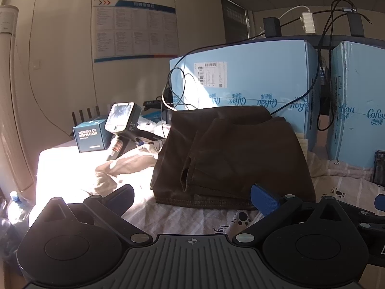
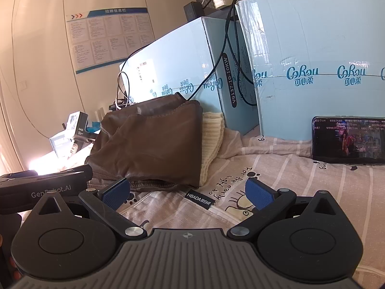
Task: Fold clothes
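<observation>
A folded dark brown garment (image 1: pixel 231 154) lies on the patterned bedsheet (image 1: pixel 192 219), with a sleeve lying across its top. My left gripper (image 1: pixel 192 198) is open and empty just in front of its near hem. In the right wrist view the brown garment (image 2: pixel 154 142) rests on a folded cream knit (image 2: pixel 213 134). My right gripper (image 2: pixel 189 192) is open and empty above the sheet (image 2: pixel 300 180), at the garment's near right corner. The left gripper's body (image 2: pixel 43 183) shows at the left edge.
Two light blue cartons (image 1: pixel 252 84) (image 2: pixel 312 60) stand behind the clothes, with cables draped over them. A phone (image 2: pixel 349 141) leans against the right carton. A small dark box (image 1: pixel 90 137), a handheld device (image 1: pixel 120 122) and a crumpled beige cloth (image 1: pixel 125 166) lie at left.
</observation>
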A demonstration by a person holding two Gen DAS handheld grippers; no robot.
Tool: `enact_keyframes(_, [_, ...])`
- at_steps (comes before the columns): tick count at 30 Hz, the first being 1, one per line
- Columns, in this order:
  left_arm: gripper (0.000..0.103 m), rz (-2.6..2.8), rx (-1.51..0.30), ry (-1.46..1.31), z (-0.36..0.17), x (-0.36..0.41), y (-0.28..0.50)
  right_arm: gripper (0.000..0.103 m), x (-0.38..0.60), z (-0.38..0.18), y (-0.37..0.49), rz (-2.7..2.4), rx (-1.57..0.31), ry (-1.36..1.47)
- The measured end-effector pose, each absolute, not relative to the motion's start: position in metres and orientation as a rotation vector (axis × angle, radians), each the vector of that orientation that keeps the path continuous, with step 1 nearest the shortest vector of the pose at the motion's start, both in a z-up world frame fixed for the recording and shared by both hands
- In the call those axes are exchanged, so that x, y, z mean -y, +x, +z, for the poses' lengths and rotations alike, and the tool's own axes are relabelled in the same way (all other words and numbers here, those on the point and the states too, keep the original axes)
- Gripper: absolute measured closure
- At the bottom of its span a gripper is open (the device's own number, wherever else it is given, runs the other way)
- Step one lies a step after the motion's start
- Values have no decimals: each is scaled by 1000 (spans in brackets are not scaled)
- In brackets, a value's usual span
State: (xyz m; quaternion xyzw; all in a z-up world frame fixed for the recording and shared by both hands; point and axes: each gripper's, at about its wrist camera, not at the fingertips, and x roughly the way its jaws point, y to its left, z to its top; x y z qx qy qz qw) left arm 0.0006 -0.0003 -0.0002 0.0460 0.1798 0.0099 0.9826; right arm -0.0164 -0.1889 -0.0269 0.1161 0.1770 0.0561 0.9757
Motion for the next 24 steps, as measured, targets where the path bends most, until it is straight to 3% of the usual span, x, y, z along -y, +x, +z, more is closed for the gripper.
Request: enact_keyframes(24, [0,20,-357,88,1,4,-1,0,188,-28,-16,110,-362,232])
